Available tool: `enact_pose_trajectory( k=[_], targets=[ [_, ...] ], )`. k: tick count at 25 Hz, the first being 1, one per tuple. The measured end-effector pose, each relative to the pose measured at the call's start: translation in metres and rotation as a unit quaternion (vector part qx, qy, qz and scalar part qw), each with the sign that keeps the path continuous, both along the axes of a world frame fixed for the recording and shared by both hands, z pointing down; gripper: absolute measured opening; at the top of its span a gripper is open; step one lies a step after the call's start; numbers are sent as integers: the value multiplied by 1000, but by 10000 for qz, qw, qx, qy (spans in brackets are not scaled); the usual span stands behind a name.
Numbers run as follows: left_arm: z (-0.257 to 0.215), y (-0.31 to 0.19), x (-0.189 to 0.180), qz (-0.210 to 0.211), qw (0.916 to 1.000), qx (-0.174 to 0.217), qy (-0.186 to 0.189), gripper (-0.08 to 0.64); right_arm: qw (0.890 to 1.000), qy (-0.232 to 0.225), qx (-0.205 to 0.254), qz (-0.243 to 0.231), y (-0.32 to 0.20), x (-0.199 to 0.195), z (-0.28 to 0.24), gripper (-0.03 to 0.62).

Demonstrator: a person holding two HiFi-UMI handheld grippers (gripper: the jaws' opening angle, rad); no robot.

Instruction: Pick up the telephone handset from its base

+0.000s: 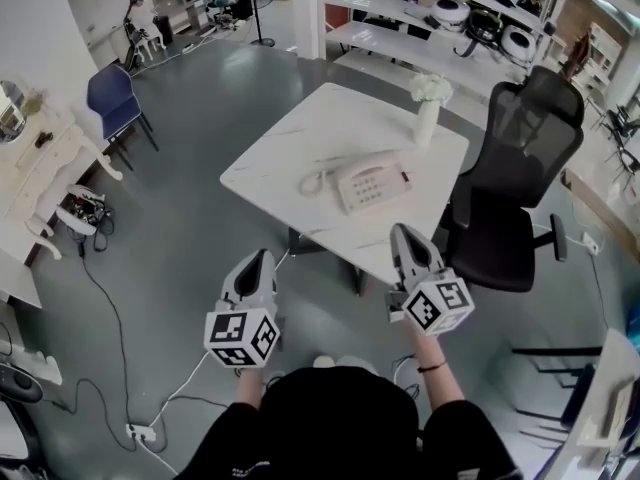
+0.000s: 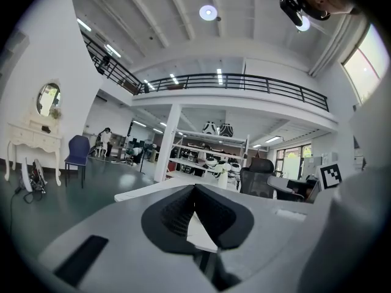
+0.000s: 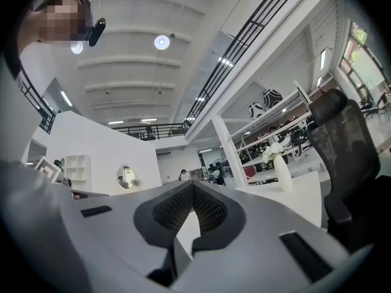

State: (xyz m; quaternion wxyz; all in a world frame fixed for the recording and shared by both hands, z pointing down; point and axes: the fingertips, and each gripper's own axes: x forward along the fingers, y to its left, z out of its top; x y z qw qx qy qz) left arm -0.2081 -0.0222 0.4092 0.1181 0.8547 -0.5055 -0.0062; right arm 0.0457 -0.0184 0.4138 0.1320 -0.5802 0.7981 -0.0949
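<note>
A cream telephone base (image 1: pixel 375 190) lies on the white marble-look table (image 1: pixel 290 138), with the handset (image 1: pixel 356 165) resting along its far edge and the cord looping off to the left. Both grippers hover over the floor short of the table's near edge. My left gripper (image 1: pixel 263 256) points at the table's near left side, its jaws shut and empty (image 2: pixel 195 189). My right gripper (image 1: pixel 401 229) is just below the phone, near the table edge, and its jaws also meet with nothing between them (image 3: pixel 193 184). The phone itself shows in neither gripper view.
A white vase of white flowers (image 1: pixel 428 118) stands at the table's far right corner. A black office chair (image 1: pixel 520 178) is close against the table's right side. A blue chair (image 1: pixel 112 96) and a white dresser (image 1: pixel 45 163) stand left. Cables (image 1: pixel 110 308) trail over the grey floor.
</note>
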Motion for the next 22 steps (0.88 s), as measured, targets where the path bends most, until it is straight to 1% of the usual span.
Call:
enact_pose_trajectory(
  k=[8,13,17,22],
  targets=[
    [8,-26,14,257,9996,-132,-50,0,9997,35,-191,157,-20,6,10,-9],
    [16,-49,25,373,9990,-231,-66,0,9991,50,-325,271,-41,18,19,-9],
    [26,-81,30,412,9985,-345,-78,0,9986,47,-399,350,-73,26,26,-9],
    [34,-126,46,553,9972,-477,-161,0,9975,-23,-561,430,-118,38,39,-9]
  ],
)
